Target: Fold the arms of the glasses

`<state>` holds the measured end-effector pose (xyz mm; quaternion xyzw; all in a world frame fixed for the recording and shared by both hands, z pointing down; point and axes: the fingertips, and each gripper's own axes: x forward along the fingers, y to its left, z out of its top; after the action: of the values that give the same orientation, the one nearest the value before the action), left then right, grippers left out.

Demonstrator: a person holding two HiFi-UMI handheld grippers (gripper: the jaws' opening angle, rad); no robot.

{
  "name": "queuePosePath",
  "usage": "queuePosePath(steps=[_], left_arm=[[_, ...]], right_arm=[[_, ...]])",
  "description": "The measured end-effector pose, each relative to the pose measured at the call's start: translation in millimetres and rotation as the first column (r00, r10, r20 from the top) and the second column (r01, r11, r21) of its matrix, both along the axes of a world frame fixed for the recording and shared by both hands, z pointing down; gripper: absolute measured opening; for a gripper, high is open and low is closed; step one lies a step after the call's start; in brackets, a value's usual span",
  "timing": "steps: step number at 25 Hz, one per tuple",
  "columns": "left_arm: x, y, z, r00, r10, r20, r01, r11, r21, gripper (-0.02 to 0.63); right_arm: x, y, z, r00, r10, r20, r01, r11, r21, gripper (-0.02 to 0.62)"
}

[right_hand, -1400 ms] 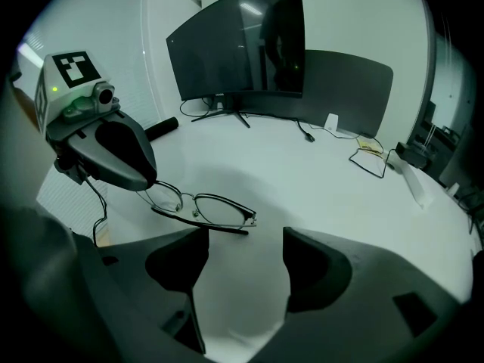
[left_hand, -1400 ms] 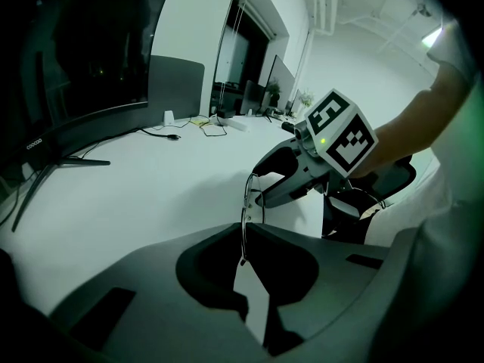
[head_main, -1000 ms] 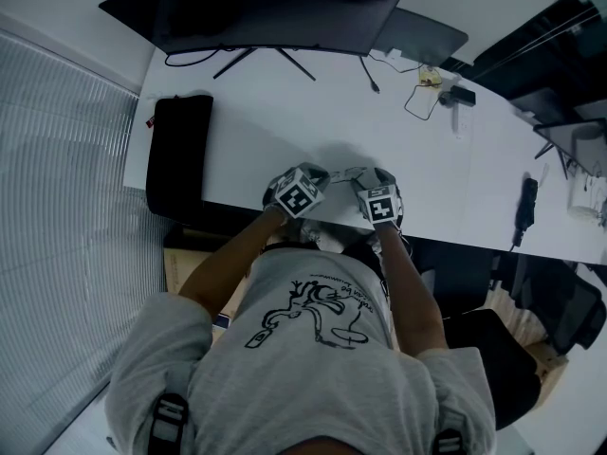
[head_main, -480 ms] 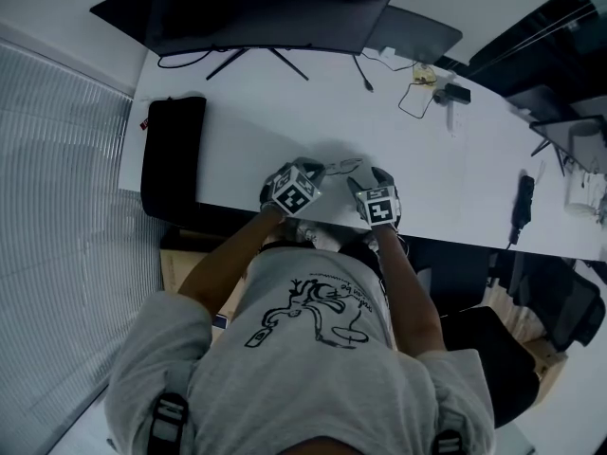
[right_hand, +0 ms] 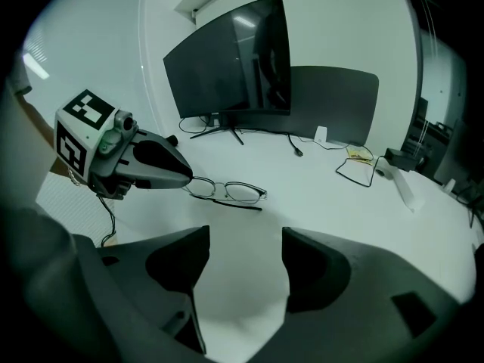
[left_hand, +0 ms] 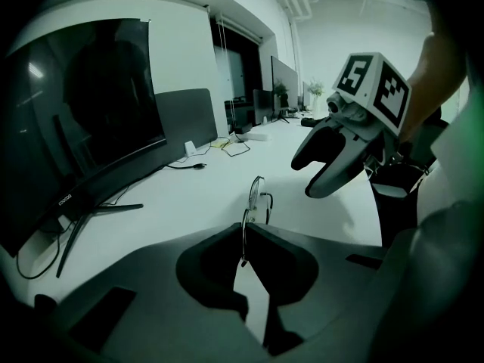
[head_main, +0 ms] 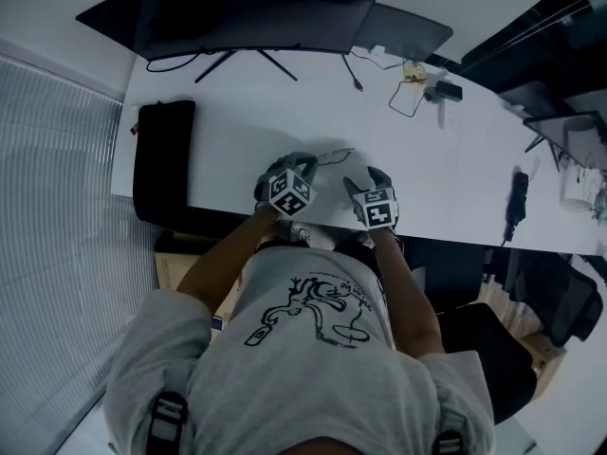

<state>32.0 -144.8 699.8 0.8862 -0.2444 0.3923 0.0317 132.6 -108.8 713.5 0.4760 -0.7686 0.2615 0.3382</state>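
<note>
Desk (head_main: 247, 112) white. Monitor (head_main: 247, 12) black. Pad (head_main: 161, 164) black. Glasses (right_hand: 227, 192): dark frame. Cubes (head_main: 290, 193): black-white square markers. Fingers (right_hand: 333, 267) dark grey. Shirt (head_main: 313, 349) grey, black line drawing. Blinds (head_main: 57, 207) pale grey, striped.

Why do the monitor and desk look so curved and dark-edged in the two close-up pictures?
Left gripper view: a wide-angle lens bows the monitor and desk, corners go black. Right gripper view: same bowing and dark rim, yet the glasses look sharp. Head view: dim, bluish, little distortion.
</note>
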Motion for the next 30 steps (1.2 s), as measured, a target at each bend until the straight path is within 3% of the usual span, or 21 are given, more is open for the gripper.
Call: queuePosePath(steps=[17, 30], left_arm=[[6, 1, 13, 0.998, 0.032, 0.046, -0.033, 0.999, 0.03, 0.034], [5, 14, 17, 0.999, 0.033, 0.037, -0.033, 0.999, 0.002, 0.035]], right_arm=[[8, 3, -7, 1.0, 0.024, 0.014, -0.024, 1.0, 0.003, 0.305], [9, 16, -9, 0.998, 0.054, 0.033, -0.054, 0.998, 0.013, 0.295]])
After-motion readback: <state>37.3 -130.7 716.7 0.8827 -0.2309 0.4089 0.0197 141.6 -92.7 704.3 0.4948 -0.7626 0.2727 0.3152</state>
